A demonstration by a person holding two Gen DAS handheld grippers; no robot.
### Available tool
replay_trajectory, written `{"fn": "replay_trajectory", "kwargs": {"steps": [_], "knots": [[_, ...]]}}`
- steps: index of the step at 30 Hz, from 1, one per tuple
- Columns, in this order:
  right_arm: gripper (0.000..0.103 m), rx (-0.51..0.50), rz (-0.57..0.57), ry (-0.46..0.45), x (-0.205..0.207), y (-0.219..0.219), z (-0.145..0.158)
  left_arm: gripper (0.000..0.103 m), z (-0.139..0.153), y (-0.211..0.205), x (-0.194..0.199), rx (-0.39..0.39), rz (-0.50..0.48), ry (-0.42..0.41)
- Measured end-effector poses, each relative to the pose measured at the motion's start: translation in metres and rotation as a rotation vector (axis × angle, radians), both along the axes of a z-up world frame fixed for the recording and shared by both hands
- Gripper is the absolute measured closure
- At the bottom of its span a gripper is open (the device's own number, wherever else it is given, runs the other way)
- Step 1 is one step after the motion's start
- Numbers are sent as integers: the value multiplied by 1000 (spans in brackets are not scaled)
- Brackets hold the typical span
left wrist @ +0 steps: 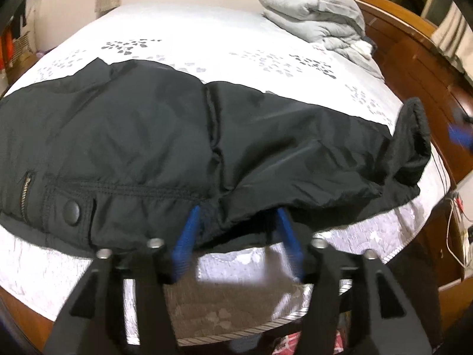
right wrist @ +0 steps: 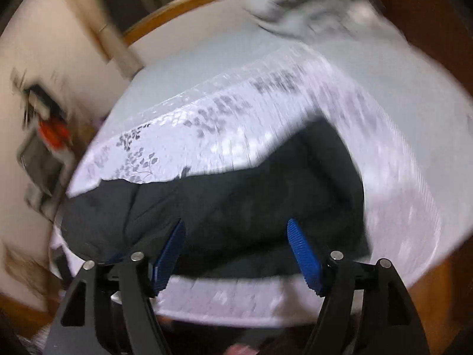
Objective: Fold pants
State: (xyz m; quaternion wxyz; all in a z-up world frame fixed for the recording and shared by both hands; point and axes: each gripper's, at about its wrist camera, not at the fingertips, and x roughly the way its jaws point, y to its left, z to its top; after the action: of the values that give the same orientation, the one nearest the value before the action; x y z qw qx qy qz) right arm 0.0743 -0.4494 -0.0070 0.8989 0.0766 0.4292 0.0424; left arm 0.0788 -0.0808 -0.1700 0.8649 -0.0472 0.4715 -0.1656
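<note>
Pants (left wrist: 153, 136): black with a faint sheen, black stitching, a black snap button (left wrist: 71, 212) and a zip (left wrist: 26, 190) with pale metallic teeth. Bedspread (left wrist: 224, 47): white to pale lilac, printed with sprays of small grey leaves; folded quilt (left wrist: 313, 11): light grey with darker grey shading and a white patch. Left gripper (left wrist: 238, 216) and right gripper (right wrist: 236, 230): bright blue ribbed pads on black bodies with silver pins; bed frame (left wrist: 414, 59): reddish-brown wood.

Left wrist view close over near bed (left wrist: 224, 38) edge, angled down toward 12 o'clock, right wrist view higher, blurred, tilted, both share black pants (left wrist: 165, 136), grey quilt (left wrist: 313, 11) at 1 o'clock
</note>
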Motion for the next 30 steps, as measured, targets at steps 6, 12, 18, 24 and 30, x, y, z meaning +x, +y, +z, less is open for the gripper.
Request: {"fn": "replay_trajectory", "kwargs": {"steps": [6, 12, 18, 24, 30], "knots": [[22, -360, 271, 43, 53, 14, 15, 33, 7, -7, -7, -77, -72, 40], [13, -277, 229, 120, 68, -54, 10, 23, 23, -44, 3, -122, -164, 5], [15, -126, 276, 270, 114, -79, -42, 21, 39, -103, 6, -104, -274, -67], [84, -63, 301, 336, 130, -85, -71, 23, 2, -158, 14, 143, -348, -81], [92, -51, 346, 52, 122, -75, -1, 74, 0, -159, 33, 127, -316, -63]]}}
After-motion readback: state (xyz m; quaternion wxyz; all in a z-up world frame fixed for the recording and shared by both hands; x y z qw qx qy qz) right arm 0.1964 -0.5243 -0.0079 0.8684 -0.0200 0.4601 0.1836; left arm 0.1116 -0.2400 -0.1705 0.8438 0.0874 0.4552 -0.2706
